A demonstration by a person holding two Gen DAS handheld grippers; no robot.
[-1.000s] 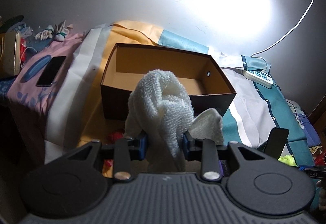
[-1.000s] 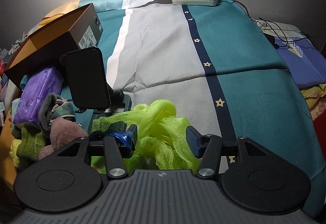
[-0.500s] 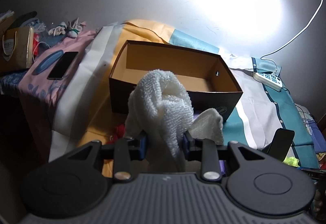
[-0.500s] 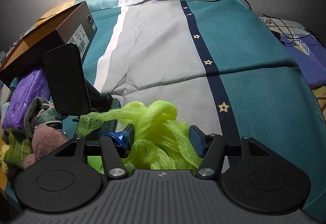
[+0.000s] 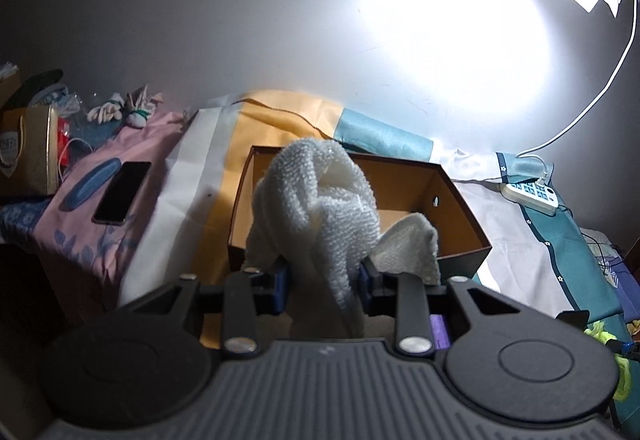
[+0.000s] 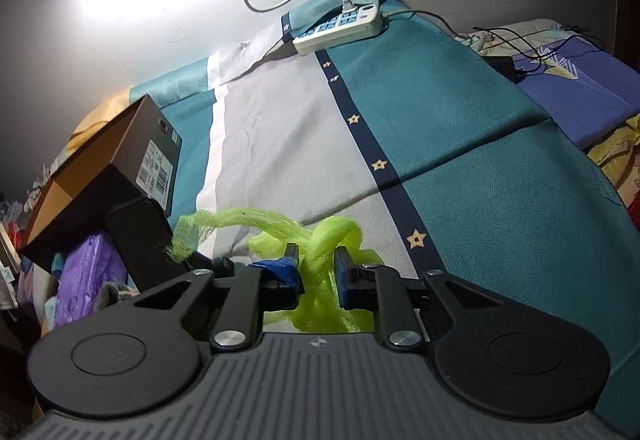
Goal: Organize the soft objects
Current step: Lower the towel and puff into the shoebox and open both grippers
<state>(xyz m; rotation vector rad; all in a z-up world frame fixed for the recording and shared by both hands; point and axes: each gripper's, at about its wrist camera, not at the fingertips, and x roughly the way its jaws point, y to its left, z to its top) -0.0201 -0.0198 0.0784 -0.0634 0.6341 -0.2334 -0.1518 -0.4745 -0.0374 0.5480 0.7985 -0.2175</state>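
White and fluffy, the towel (image 5: 320, 207) is pinched in the left gripper (image 5: 323, 282). The two fingers press on its sides. The towel bunches up above them and hangs in front of the open box (image 5: 448, 199). One corner of it flops to the right. The box is brown outside and orange inside. It sits on the bed (image 5: 200, 175), on a yellow part of the sheet. A black phone (image 5: 122, 192) lies flat on the pink cover, well to the left of the box. A white power strip (image 5: 530, 193) lies on the bed, far to the right, near the wall.

The right gripper (image 6: 317, 270) is squeezed on a bright green net cloth (image 6: 320, 244). The cloth is knotted between the fingers, and a long strip of it reaches out to the left. Under it is the grey and teal sheet with a dark stripe of little stars (image 6: 380, 163). In this view the box (image 6: 120, 155) sits to the left. A purple pack (image 6: 86, 276) lies low beside it. A black flat stand (image 6: 140, 244) sits just in front of the box.
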